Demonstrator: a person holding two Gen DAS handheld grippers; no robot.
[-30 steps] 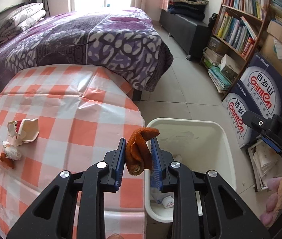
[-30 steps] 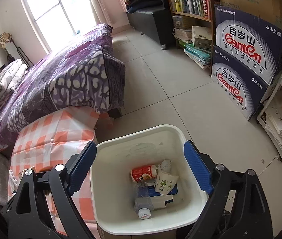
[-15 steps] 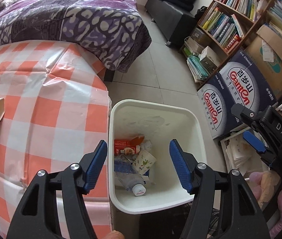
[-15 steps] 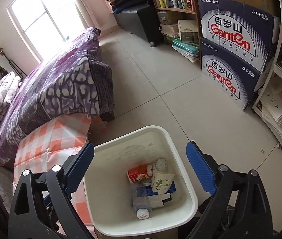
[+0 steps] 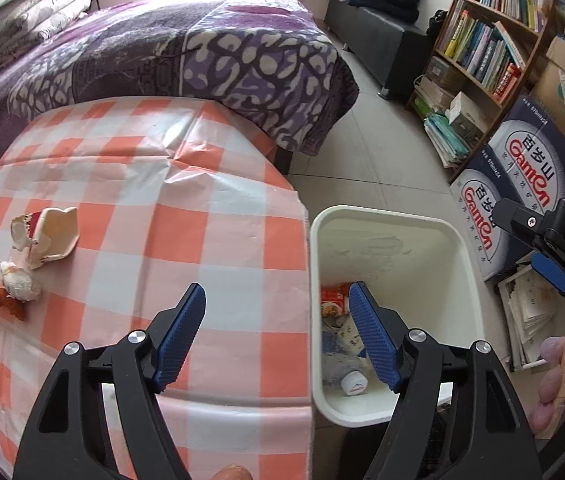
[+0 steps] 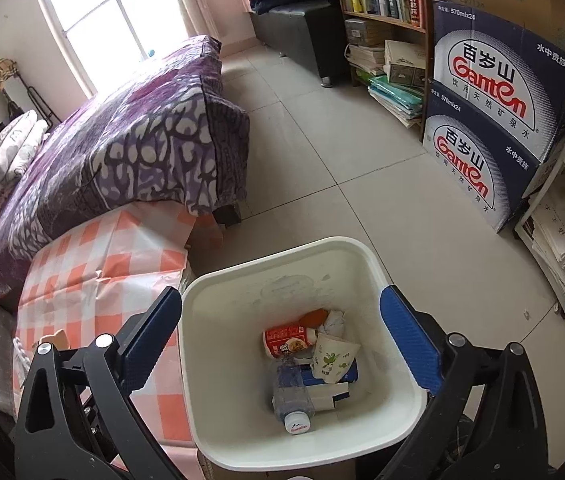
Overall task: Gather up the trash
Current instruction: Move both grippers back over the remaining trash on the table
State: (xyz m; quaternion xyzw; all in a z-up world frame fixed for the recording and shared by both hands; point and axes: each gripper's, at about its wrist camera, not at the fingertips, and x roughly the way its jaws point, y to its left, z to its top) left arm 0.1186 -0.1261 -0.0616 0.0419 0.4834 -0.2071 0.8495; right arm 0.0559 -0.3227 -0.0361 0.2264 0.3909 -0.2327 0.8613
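Both grippers empty over table edge and bin

Left gripper (image 5: 276,334) and right gripper (image 6: 282,344) have just opened, nothing between jaws. Torn paper cup (image 5: 48,236), far left on tablecloth (image 5: 202,216), looks light, crushable: grip its rim gently. White bin (image 6: 282,256) stands right.

Legible text: two stacked cartons, one claw body.
Both water cartons (image 6: 494,92) read "Ganten", "百岁山", "水中贵族" and "570mlx24" on their blue faces. White letters "D A" show on the right claw (image 5: 554,256) body in the left wrist view. Bottle cap (image 6: 297,421) print too small to read.
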